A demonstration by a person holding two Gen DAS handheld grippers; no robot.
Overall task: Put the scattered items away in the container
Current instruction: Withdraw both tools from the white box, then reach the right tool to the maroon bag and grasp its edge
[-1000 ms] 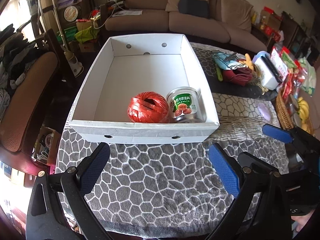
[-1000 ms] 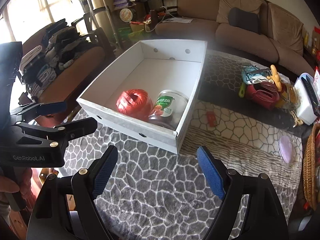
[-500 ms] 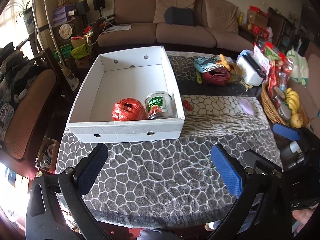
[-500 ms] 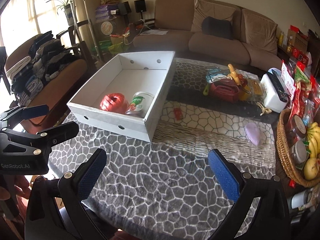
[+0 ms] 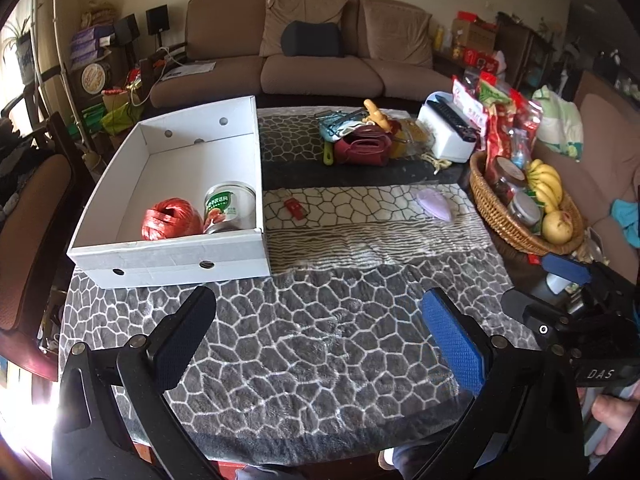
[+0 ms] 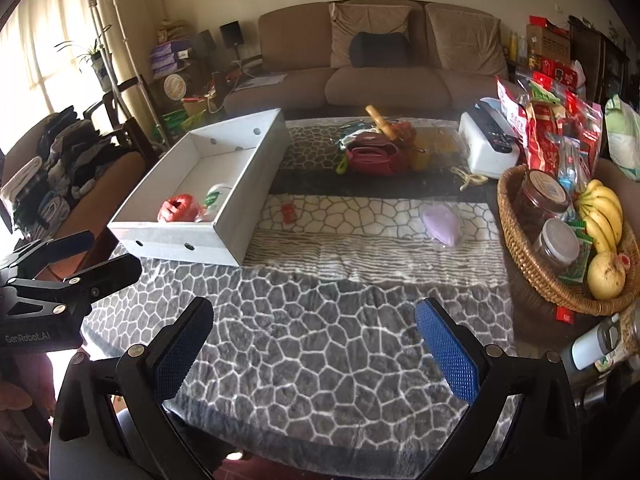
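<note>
- White box (image 5: 168, 256), the container, at the table's (image 5: 304, 344) left: red twine ball (image 5: 170, 219) and can (image 5: 230, 208) already inside.
- Left gripper (image 5: 318, 336) and right gripper (image 6: 314, 338): fingers wide, holding nothing, above the near table.
- Step in hand, as judged: between picks; small red item (image 5: 295, 208) and lilac item (image 5: 434, 206) lie beyond, right of the box.
- Next move calls for reaching far and closing on one.
</note>
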